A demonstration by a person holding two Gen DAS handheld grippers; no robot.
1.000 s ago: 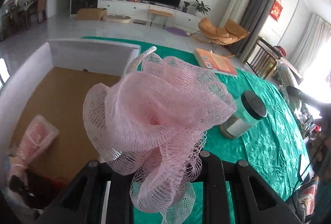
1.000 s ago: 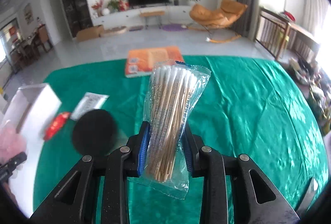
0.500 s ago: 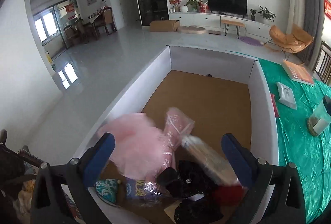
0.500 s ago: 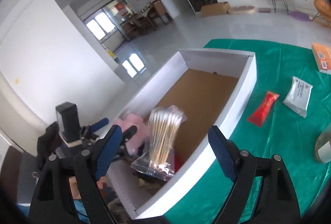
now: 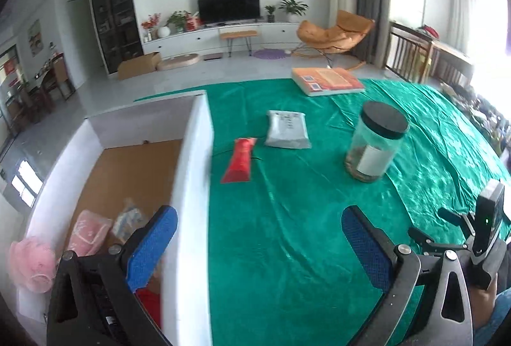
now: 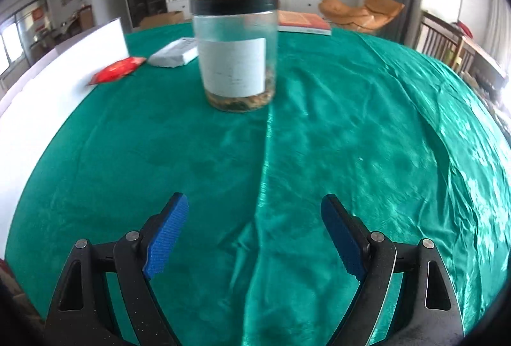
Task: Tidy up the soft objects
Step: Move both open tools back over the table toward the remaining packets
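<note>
My left gripper (image 5: pixel 258 237) is open and empty, above the green tablecloth beside the right wall of the white box (image 5: pixel 191 186). In the box lie a pink mesh puff (image 5: pixel 30 263), a pink packet (image 5: pixel 87 231) and a clear bag (image 5: pixel 127 216). A red sachet (image 5: pixel 241 159) and a grey-white packet (image 5: pixel 287 129) lie on the cloth ahead. My right gripper (image 6: pixel 254 232) is open and empty, low over the cloth, facing a clear jar (image 6: pixel 236 52) with a black lid. The red sachet (image 6: pixel 116 71) and the grey-white packet (image 6: pixel 174 55) show to its left.
The jar (image 5: pixel 375 145) stands right of the packets in the left wrist view. An orange book (image 5: pixel 327 81) lies at the table's far edge. The box wall (image 6: pixel 60 71) runs along the left. The other gripper's body (image 5: pixel 485 237) shows at the right edge.
Both grippers let go of their loads, the pink puff and the cotton swab bag, over the box, then swung right to the table. Both are now open and empty.
</note>
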